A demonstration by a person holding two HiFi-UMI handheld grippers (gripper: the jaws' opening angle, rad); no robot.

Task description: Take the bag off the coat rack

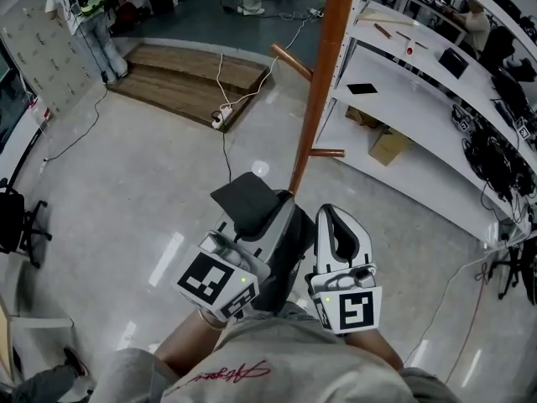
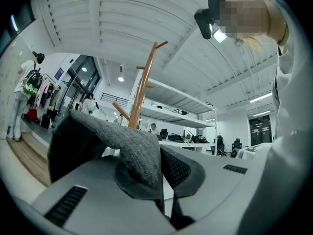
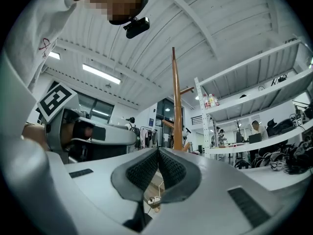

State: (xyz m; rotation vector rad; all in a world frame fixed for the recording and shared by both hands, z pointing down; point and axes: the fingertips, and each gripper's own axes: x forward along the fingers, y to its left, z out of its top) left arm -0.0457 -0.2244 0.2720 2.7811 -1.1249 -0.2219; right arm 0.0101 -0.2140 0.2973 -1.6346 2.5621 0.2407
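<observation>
The wooden coat rack point(image 1: 323, 74) rises just beyond both grippers, its pole and pegs also showing in the left gripper view point(image 2: 142, 89) and the right gripper view point(image 3: 175, 97). My left gripper point(image 1: 277, 206) is shut on a dark grey felt bag point(image 1: 247, 200). The bag's thick fabric folds over the jaws point(image 2: 132, 146) and is off the pegs. My right gripper point(image 1: 337, 218) sits beside it on the right. Its pads meet with nothing between them point(image 3: 157, 153). The bag's lower part is hidden under the left gripper.
White shelving point(image 1: 403, 82) with a cardboard box point(image 1: 388, 148) stands to the right of the rack. A wooden platform point(image 1: 193, 74) and a power strip with cable point(image 1: 221, 117) lie beyond. A person point(image 1: 92, 15) stands far left by a pegboard point(image 1: 42, 49).
</observation>
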